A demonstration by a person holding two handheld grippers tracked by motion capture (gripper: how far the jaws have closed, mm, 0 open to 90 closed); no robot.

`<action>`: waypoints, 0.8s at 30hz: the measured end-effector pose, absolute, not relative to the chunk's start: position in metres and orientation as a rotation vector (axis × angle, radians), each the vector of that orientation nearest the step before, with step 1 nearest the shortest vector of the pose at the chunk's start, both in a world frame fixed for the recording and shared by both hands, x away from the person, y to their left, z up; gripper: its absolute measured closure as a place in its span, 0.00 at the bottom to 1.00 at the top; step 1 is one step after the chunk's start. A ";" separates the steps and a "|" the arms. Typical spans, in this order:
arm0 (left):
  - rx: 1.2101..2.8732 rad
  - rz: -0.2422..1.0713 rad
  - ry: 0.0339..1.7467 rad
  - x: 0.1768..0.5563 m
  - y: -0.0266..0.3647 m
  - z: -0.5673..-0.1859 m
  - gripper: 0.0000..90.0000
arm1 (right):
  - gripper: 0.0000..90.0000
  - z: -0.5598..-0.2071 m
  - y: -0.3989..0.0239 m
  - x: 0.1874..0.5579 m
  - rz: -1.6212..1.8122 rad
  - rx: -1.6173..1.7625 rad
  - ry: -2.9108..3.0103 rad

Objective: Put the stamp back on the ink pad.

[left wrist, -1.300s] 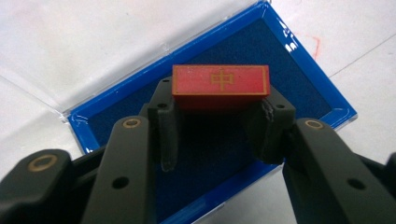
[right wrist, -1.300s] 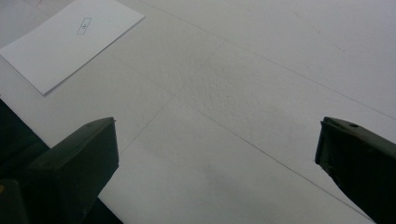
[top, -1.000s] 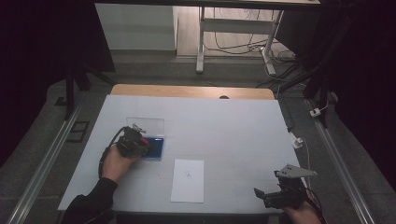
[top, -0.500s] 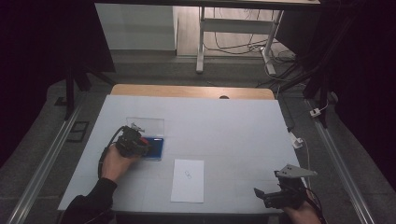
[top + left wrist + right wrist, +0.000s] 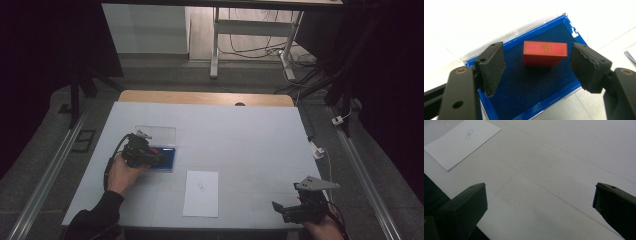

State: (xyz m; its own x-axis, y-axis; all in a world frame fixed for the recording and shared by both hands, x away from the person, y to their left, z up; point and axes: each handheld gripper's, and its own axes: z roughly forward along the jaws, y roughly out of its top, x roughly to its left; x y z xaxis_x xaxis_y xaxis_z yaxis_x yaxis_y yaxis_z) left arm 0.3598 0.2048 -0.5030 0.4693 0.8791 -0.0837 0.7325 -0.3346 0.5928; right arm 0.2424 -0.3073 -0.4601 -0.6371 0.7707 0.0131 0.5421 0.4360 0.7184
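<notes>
- Left gripper (image 5: 537,65): jaws have just been opening, now spread clear either side of the red stamp block (image 5: 545,53).
- The block stands on the blue ink pad (image 5: 529,82), probably felt-lined.
- Right gripper (image 5: 540,207): jaws wide apart, nothing between them, above the table (image 5: 564,170).

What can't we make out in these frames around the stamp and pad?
- Red block, left gripper view: underside hidden; it faces down on the blue pad.
- Blue pad, high view: left part covered by the left gripper; block hidden.
- Paper sheet, high view: small printed mark too small to read.
- Right gripper, high view: hand cut off by bottom edge.
</notes>
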 end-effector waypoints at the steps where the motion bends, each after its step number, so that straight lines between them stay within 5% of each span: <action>1: 2.150 0.339 1.328 0.360 0.205 -0.502 0.29 | 0.00 -0.460 -0.307 0.242 1.016 1.127 2.376; 24: 1.990 0.287 1.249 0.347 0.217 -0.486 0.03 | 0.00 -0.460 -0.307 0.242 1.018 1.127 2.375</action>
